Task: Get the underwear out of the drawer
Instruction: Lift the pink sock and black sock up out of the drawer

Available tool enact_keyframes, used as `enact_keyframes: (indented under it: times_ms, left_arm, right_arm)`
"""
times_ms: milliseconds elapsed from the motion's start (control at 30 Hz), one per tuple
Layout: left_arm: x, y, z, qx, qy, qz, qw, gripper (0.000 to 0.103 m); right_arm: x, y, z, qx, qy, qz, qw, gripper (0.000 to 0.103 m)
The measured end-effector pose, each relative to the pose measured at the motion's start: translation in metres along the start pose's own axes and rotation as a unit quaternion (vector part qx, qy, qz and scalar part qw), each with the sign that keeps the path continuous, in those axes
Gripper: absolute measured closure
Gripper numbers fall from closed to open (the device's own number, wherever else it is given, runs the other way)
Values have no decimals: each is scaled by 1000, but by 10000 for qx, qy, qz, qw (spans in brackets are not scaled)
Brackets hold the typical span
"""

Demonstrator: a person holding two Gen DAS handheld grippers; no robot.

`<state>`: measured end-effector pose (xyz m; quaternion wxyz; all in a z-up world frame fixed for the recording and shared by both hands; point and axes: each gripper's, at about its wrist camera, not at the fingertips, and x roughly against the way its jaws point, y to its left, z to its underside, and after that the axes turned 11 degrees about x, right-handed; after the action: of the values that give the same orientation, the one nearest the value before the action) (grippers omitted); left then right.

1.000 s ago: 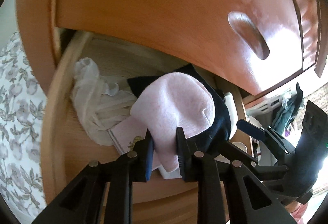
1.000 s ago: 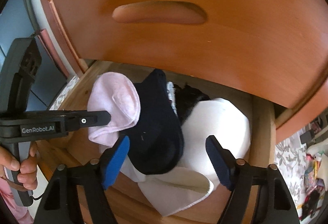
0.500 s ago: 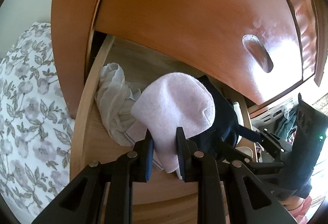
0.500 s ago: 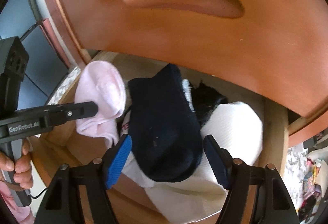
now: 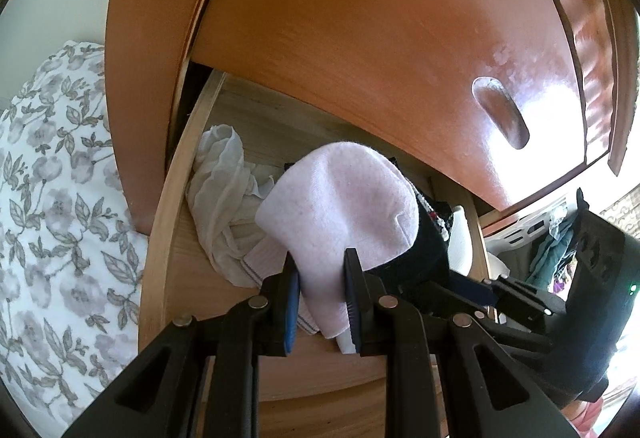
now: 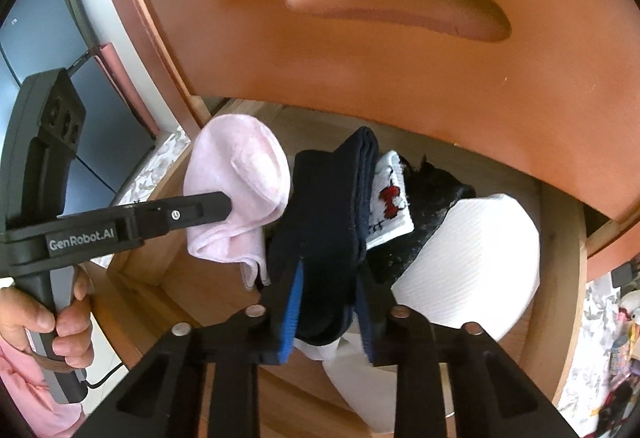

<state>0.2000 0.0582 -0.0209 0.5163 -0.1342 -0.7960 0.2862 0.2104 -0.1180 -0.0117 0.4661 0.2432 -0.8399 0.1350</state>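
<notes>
- Navy knit is what the right gripper [image 6: 330, 302] has between its pads: its jaws have just been closing and now pinch the dark folded sock [image 6: 328, 213] at its lower end, cloth bulging out below the pads.
- Left gripper [image 5: 320, 302]: jaws narrow, clamped on the pink sock [image 5: 340, 205] near its cuff, toe standing up above the fingers.
- Both held pieces sit over the open drawer [image 6: 560, 278], side by side and touching where pink meets navy.
- Step in hand, as judged: lifting both pieces out. Best done by raising each straight up and toward the person, keeping the two grippers apart so the fabrics do not drag on each other.
- The navy piece lies against a white printed piece [image 6: 390, 197] and black lacy cloth [image 6: 432, 197]; a slow lift should show whether they cling.
- Left behind: large white ribbed garment [image 6: 472, 266] on the right of the drawer, crumpled sheer white cloth [image 5: 220, 189] on the left.
- Edges: the closed drawer front above [image 6: 360, 77] overhangs the back of the opening; the drawer's front rail lies just below the jaws. Open room is toward the person, not upward at the rear.
- Floral bedding [image 5: 48, 197] beside the cabinet, well apart.
</notes>
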Motion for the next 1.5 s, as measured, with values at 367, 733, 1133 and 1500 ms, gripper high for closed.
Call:
enact_keyframes:
  times_ms: [367,733,1133,1500]
  left_arm:
    - [4,-1,2,91,-108,-77,9999,82]
    - [30,-8,14,99,-315,4,9995,82]
    - [77,-21,32,10,-613,213,9979,83]
    - [126,-43,53,-137,-948,417,9945,83]
  right_arm:
    - [22,7,13,104,-290,-23,9995,98]
    - [68,3,28,-131,-725,-107,9972,99]
    - [127,14,38,-157,-1290,33,9915,99]
    - [185,28,54,-129,-1778,206,9838,99]
